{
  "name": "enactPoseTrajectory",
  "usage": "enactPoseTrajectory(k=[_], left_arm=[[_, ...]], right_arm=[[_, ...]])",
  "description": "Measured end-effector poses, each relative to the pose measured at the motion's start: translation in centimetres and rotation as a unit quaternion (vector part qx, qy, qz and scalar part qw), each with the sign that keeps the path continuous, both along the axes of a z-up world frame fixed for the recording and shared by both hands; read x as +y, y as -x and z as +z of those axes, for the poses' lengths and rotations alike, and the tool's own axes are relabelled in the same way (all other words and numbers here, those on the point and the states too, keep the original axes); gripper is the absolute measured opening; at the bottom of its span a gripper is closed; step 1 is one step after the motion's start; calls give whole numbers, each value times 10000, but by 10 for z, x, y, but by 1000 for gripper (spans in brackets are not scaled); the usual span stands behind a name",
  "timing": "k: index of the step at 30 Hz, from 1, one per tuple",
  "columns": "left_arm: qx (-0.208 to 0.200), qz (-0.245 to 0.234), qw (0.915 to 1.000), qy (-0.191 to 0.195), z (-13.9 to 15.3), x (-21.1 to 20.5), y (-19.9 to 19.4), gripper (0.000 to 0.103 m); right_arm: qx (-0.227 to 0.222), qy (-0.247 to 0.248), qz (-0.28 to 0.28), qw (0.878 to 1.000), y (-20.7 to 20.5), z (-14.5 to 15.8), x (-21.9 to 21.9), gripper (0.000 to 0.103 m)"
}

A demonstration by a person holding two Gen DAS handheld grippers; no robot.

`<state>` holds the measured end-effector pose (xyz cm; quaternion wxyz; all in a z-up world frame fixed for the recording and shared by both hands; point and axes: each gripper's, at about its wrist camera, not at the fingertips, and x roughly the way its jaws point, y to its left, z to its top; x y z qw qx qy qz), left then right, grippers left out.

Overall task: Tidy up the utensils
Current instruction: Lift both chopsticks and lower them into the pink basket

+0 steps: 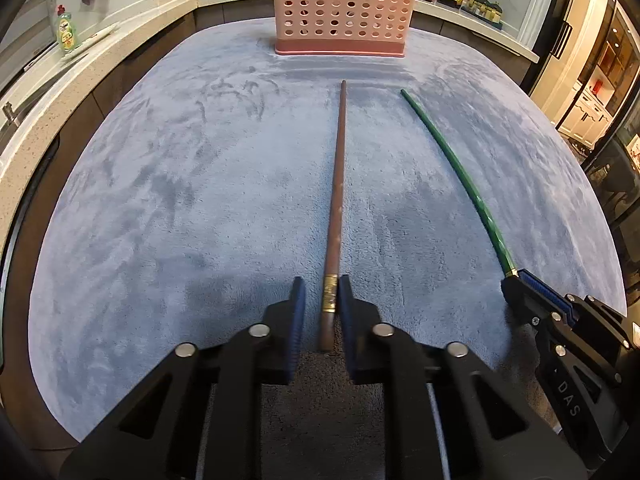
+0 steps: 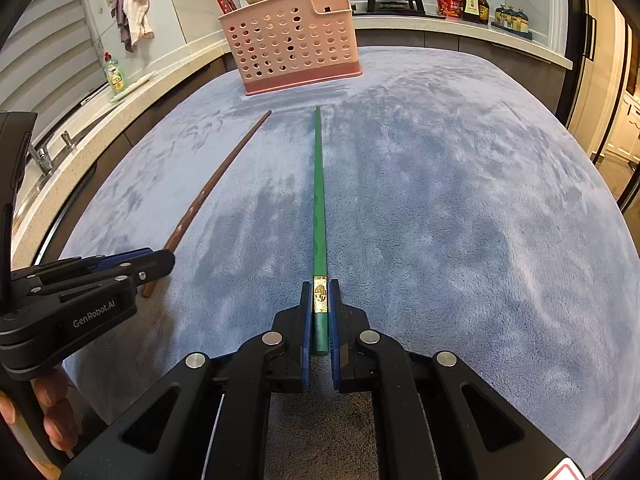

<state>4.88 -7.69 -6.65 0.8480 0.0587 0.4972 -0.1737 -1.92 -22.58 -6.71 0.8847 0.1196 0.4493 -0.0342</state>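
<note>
Pink basket (image 2: 294,40) beyond; each hand-held gripper (image 1: 322,298) (image 2: 320,300) clamped on a chopstick (image 1: 338,184) (image 2: 319,192)

Two chopsticks (image 1: 338,184) side by side before basket (image 1: 344,12).

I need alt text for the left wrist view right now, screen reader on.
The left gripper is closed around the gold-banded end of a long brown wooden chopstick lying on a blue-grey plush mat, pointing toward a pink perforated plastic utensil basket. To its right, the right gripper holds a green chopstick.
</note>
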Motion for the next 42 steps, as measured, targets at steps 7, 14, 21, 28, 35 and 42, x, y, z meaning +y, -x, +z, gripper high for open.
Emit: enactPoseTrajectory(k=[7,14,21,28,35,42], left_arm=[[63,-56,10000,43,2,1,1,7],[105,-59,9999,81,5,2,1,7],[51,-21,9997,243,22,8,-1,7],[-88,120,9985,523,51,22,-10,7],[-441,288,9949,858,96,35,-26,7],[-910,443,9892,1056,141,43,-49,7]], right_arm=[[15,-29,7,10000,0,0,0,7],[-37,-73,25,10000,5,11,-1,7],[-285,-62,-15,9996,4,36,-8,7],[-651,-73,-105,9978,1,70,-20,7],[-1247,-91,-239,9919,-13,121,-38,7],[-1764,-110,-335,9837,-33,162,-53,7]])
